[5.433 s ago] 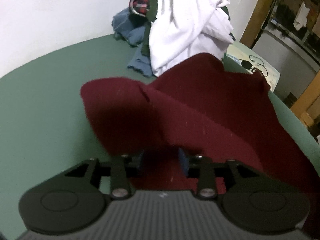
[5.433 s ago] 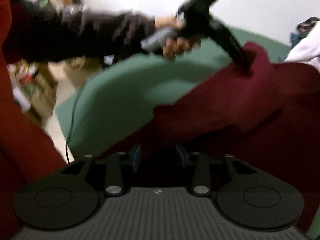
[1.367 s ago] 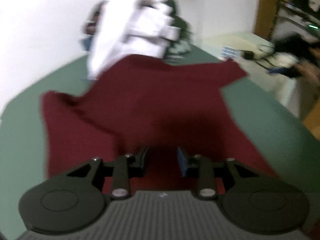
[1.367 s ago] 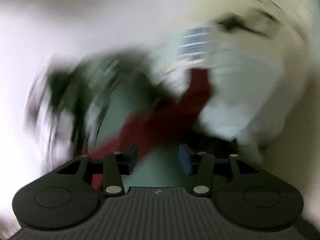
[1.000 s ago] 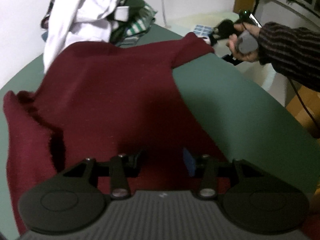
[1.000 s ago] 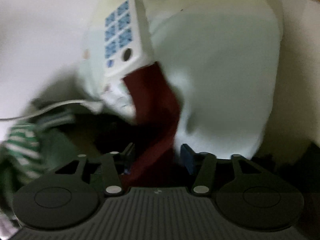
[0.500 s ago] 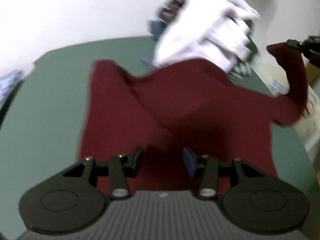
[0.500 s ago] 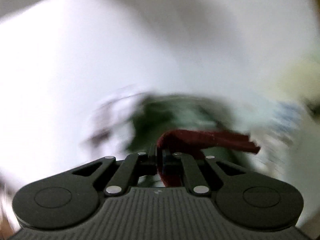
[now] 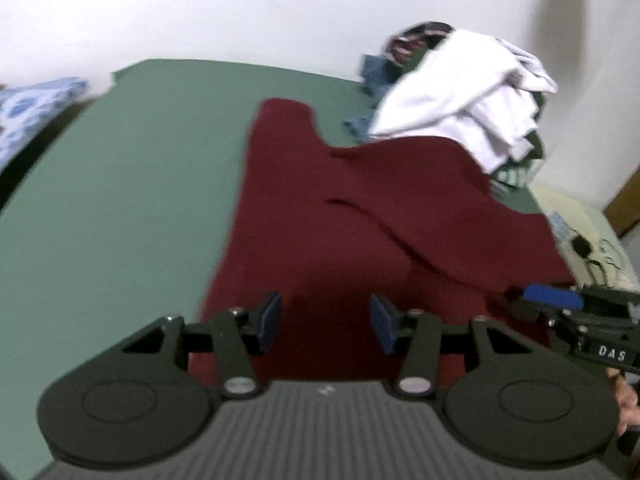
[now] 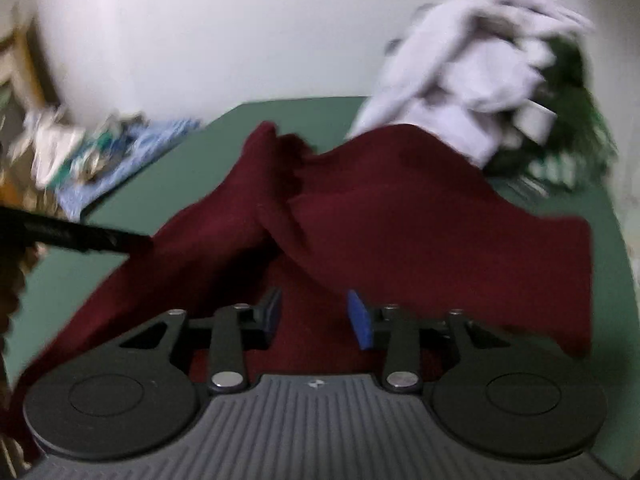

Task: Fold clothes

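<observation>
A dark red sweater [image 9: 360, 216] lies spread on the green surface [image 9: 120, 184], its far edge against a clothes pile. One sleeve lies folded across the body [image 10: 440, 240]. My left gripper [image 9: 326, 322] hovers over the sweater's near hem, jaws opening, with cloth under the gap and neither pad pressing on it. My right gripper [image 10: 316, 316] is over the sweater's right part, its jaws opening and free of the cloth. It also enters the left wrist view from the right, the right gripper [image 9: 556, 304] low over the sweater's edge. The left gripper [image 10: 80, 236] shows as a dark bar at the left.
A heap of clothes topped by a white garment [image 9: 460, 108] stands at the back right, against the wall. Blue patterned fabric [image 9: 32, 108] lies beyond the left edge. A pale side table with cables [image 9: 592, 240] is past the right edge. A hand [image 9: 626, 404] holds the right gripper.
The right gripper, shut on the red sleeve half a second ago, has brought it over the sweater and let go; its jaws now stand apart. The left gripper shifted sideways along the hem and rolled.
</observation>
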Demonstrator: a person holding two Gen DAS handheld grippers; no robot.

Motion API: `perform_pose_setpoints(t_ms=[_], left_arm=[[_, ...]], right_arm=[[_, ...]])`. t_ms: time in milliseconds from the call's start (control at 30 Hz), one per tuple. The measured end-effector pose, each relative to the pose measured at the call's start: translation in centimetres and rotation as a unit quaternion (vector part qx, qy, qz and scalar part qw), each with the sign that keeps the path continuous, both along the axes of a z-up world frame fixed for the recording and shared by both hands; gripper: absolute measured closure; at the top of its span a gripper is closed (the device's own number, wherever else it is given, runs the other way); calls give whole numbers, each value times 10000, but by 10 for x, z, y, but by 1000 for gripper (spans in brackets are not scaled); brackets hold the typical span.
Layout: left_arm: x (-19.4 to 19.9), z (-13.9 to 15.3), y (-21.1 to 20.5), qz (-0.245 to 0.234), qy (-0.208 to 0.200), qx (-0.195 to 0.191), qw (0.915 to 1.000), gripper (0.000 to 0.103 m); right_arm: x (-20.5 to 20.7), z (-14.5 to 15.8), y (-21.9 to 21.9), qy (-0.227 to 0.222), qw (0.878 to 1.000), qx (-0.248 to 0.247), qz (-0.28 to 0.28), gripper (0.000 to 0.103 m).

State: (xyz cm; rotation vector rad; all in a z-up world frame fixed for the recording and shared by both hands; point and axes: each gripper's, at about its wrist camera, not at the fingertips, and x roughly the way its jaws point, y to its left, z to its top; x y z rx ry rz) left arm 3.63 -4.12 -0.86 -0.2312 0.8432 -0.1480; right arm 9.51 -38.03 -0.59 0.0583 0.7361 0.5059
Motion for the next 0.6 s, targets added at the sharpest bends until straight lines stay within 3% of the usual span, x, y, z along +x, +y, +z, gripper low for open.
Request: perform_pose_setpoints(t_ms=[100, 200, 267, 400, 500, 600], left_arm=[[21, -7, -27, -398, 7, -271, 9988, 48], [48, -22, -56, -649, 257, -340, 9970, 48], [62, -33, -66, -644, 476, -583, 9951, 52], [78, -46, -76, -242, 576, -561, 9965, 56], [79, -48, -77, 32, 408, -579, 9975, 56], [84, -50, -79, 153, 263, -532, 9981, 71]], right_arm=[[-11, -4, -14, 99, 9992, -41, -379, 66], [-21, -7, -13, 57, 9984, -225, -518, 68], [-29, -8, -10, -48, 9979, -351, -541, 68], [-38, -16, -12, -5, 9971, -471, -602, 68], [-43, -21, -20, 118, 9968, -406, -685, 68], [-42, -28, -24, 244, 9961, -371, -761, 68]])
